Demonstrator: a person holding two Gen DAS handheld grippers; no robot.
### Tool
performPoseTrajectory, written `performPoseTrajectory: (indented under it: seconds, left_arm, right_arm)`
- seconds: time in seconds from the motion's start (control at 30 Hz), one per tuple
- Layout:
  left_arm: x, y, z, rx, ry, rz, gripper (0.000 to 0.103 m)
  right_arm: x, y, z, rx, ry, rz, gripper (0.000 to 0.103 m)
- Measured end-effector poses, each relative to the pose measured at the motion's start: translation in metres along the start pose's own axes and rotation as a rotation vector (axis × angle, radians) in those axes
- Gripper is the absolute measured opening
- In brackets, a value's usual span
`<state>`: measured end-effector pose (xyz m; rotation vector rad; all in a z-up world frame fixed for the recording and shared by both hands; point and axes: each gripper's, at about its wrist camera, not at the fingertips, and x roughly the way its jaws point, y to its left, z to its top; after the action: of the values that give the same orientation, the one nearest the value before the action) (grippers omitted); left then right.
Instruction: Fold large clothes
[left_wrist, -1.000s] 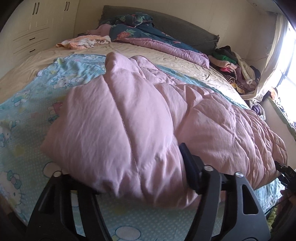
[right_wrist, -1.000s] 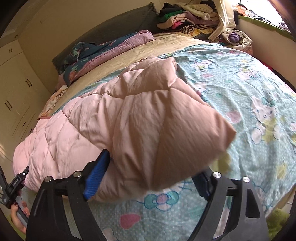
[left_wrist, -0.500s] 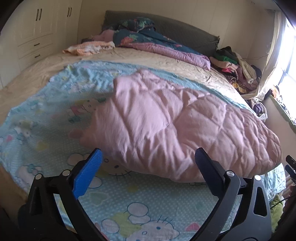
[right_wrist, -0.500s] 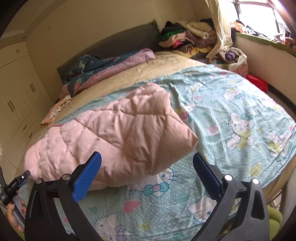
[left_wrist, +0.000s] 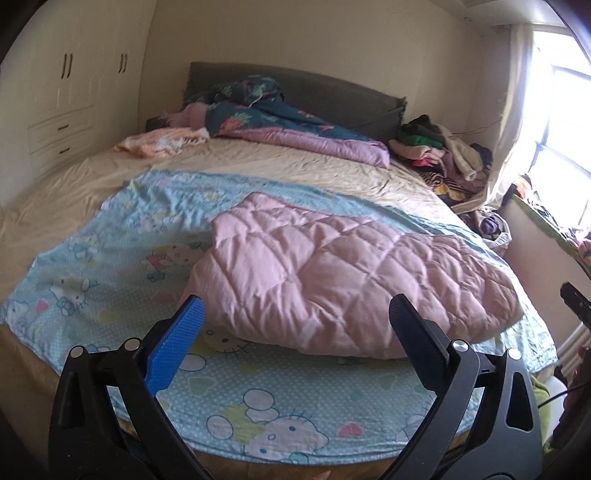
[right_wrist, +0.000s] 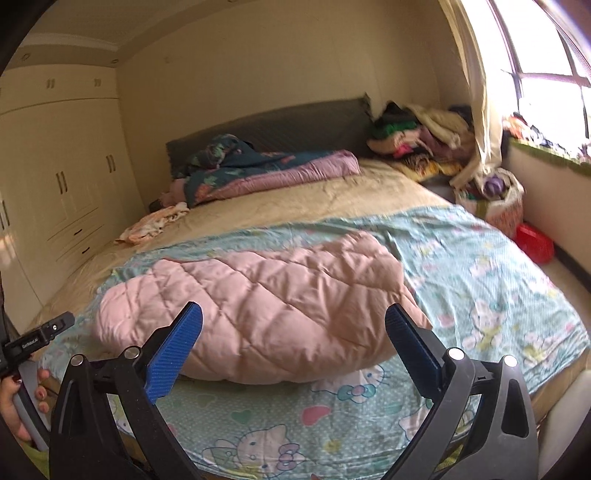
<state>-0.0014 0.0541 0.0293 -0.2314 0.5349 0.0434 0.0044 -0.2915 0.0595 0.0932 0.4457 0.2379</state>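
Observation:
A pink quilted garment (left_wrist: 332, 280) lies folded over on the blue cartoon-print sheet (left_wrist: 110, 258) near the bed's foot; it also fills the middle of the right wrist view (right_wrist: 273, 306). My left gripper (left_wrist: 295, 314) hangs open above the bed's near edge, drawn back from the garment, with nothing between its blue-padded fingers. My right gripper (right_wrist: 293, 321) is likewise open and empty, a little short of the garment's near side. At the left edge of the right wrist view, a hand (right_wrist: 16, 402) holds the other gripper's handle.
A dark floral duvet with a purple lining (left_wrist: 295, 129) and a small peach cloth (left_wrist: 159, 142) lie by the grey headboard. A heap of clothes (right_wrist: 417, 140) sits at the far right corner. White wardrobes (right_wrist: 55, 192) line the left wall. A red bin (right_wrist: 533, 243) stands under the window.
Both grippers let go of the pink garment, opened wide and drew back and upward. The garment dropped and now lies flat on the sheet.

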Motion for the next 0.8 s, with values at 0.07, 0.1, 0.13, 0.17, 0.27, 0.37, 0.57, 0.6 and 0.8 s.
performPoseTrajectory:
  seconds: [0.07, 0.1, 0.13, 0.17, 0.27, 0.37, 0.57, 0.6, 0.8]
  left_arm:
    - [-0.006, -0.004, -0.002, 0.007, -0.011, -0.011, 0.094]
    - [-0.01, -0.006, -0.004, 0.009, -0.019, -0.02, 0.094]
    - [-0.012, -0.009, -0.006, 0.011, -0.023, -0.027, 0.094]
    - [-0.015, -0.012, -0.008, 0.015, -0.027, -0.037, 0.094]
    - [-0.017, -0.022, -0.016, 0.033, -0.027, -0.049, 0.094]
    - [-0.015, -0.032, -0.025, 0.053, -0.009, -0.071, 0.094]
    - [-0.009, -0.047, -0.041, 0.081, 0.018, -0.091, 0.094]
    - [-0.009, -0.048, -0.043, 0.079, 0.019, -0.091, 0.094]
    - [-0.007, -0.053, -0.052, 0.09, 0.022, -0.097, 0.094]
  right_arm:
    - [-0.006, 0.01, -0.002, -0.022, -0.016, 0.001, 0.099]
    - [-0.009, 0.015, -0.004, -0.036, -0.025, -0.003, 0.099]
    - [-0.01, 0.018, -0.005, -0.044, -0.028, 0.001, 0.099]
    - [-0.012, 0.022, -0.007, -0.052, -0.033, 0.002, 0.099]
    - [-0.018, 0.032, -0.013, -0.073, -0.047, 0.009, 0.099]
    - [-0.021, 0.04, -0.018, -0.089, -0.049, 0.025, 0.099]
    - [-0.023, 0.047, -0.033, -0.118, -0.02, 0.026, 0.099]
    - [-0.022, 0.048, -0.035, -0.117, -0.013, 0.027, 0.099]
    - [-0.015, 0.05, -0.057, -0.1, 0.035, 0.039, 0.099]
